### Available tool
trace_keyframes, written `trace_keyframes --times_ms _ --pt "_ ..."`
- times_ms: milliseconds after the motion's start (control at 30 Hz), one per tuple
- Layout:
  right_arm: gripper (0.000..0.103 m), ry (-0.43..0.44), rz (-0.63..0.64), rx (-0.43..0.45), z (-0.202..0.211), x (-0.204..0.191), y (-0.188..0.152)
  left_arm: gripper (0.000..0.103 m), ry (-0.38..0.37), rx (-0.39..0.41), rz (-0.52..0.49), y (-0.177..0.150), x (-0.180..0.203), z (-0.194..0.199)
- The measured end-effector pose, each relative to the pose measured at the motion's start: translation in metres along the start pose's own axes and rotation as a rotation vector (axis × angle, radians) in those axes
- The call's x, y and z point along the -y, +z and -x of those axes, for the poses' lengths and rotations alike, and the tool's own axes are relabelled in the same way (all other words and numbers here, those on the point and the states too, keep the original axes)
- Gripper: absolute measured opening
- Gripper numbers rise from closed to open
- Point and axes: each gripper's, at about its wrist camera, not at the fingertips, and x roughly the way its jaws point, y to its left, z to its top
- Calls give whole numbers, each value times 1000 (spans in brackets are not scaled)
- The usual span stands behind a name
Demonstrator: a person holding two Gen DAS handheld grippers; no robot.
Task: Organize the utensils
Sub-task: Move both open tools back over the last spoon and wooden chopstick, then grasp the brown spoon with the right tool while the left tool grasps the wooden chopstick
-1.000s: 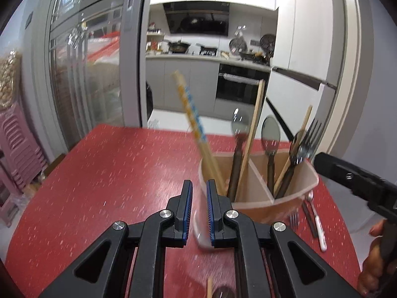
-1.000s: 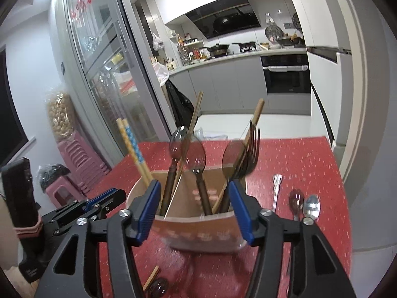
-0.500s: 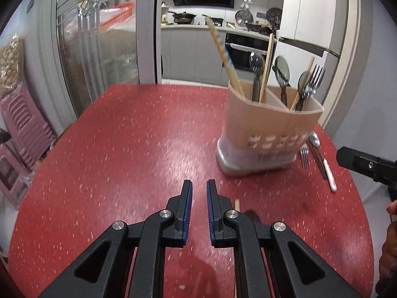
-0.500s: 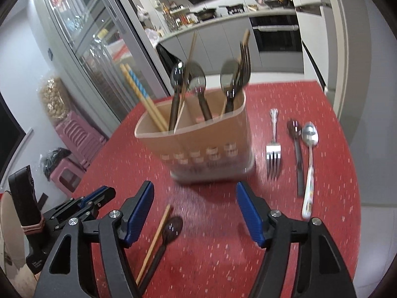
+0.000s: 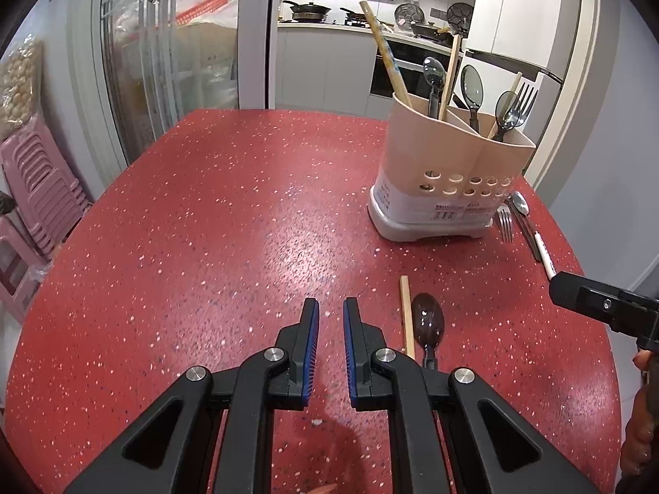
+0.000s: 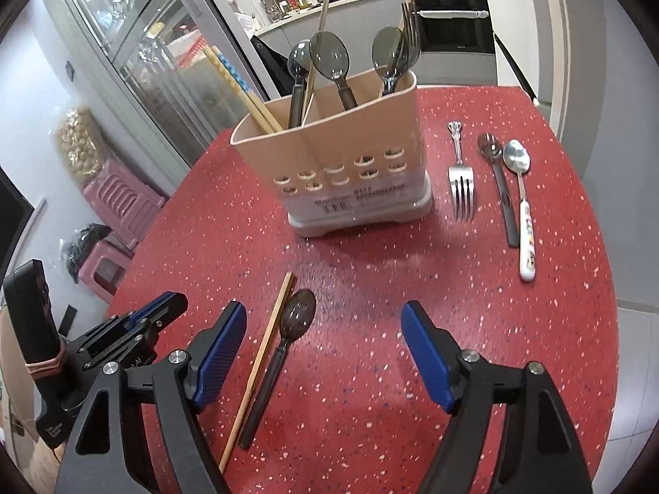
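On red table — beige caddy (image 6: 342, 173), perforated, utensil-filled.

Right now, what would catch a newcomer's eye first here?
The beige utensil holder standing on the red speckled table, bristling with spoons, chopsticks and a fork. To its right lie a fork and two spoons; nearer, a dark spoon and chopstick lie before the right gripper, whose jaws are opening.
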Motion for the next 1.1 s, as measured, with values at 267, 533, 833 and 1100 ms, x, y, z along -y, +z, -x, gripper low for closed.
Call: trace_keyframes --times_ms 267,533,833,1100 --pt "103 -20 -12 -44 -6 -7 -12 103 57 38 -21 -10 -12 14" --pt "103 -131 3 -188 -32 -21 -32 103 104 -13 -15 -28 -36 10" --pt "61 -177 -23 -281 -67 -36 -39 103 96 -55 11 -45 -59 13" --pt "55 -224 10 -296 -80 -53 -38 103 93 -66 38 -49 -72 11"
